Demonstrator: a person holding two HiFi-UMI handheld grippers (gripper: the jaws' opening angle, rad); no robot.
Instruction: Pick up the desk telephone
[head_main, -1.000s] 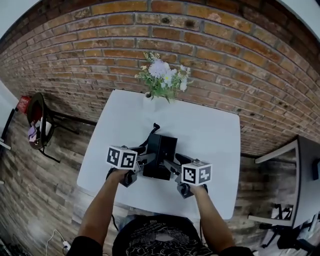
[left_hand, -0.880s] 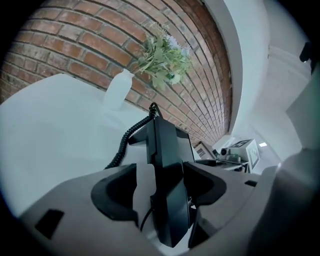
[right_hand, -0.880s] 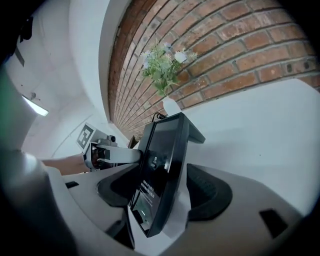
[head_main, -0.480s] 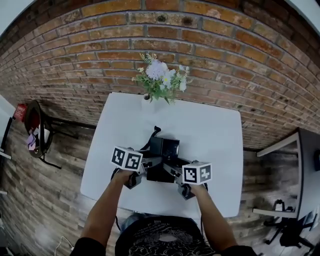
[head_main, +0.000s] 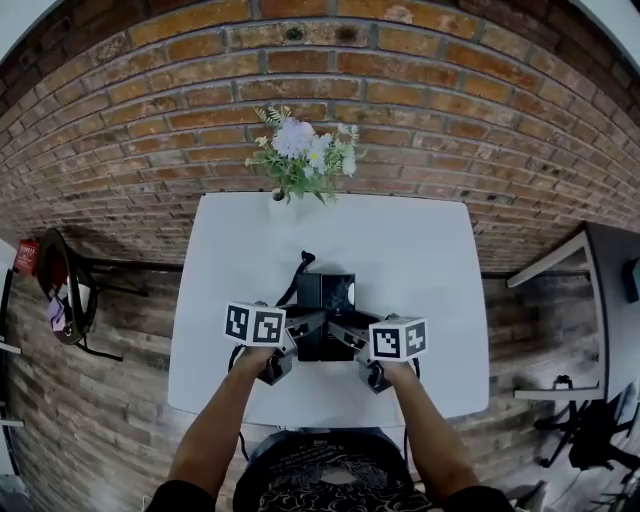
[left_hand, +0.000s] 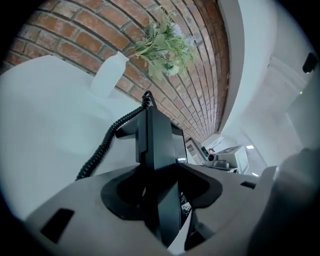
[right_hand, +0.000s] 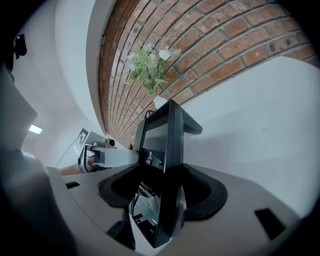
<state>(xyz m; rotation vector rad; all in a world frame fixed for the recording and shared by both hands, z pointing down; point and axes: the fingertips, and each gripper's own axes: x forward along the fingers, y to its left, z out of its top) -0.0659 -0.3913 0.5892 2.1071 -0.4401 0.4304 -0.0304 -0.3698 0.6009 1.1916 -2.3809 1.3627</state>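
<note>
Desk telephone (head_main: 325, 298) sits front-centre on white table (head_main: 430, 260), not lifted yet afaict: left gripper (head_main: 303, 324) jaws closing on its left edge, right gripper (head_main: 347, 333) clamped on right edge, so grasp approx done, lift remains.

The telephone (head_main: 325, 300) is at the front middle of the tabletop (head_main: 420, 250). Behind it, a vase of flowers (head_main: 300, 160) stands at the back edge, against the brick wall (head_main: 450, 90). The left hand-held gripper (head_main: 305, 325), its jaws closing, straddles the telephone's left side. The right hand-held gripper (head_main: 345, 335) clamps its right side.
</note>
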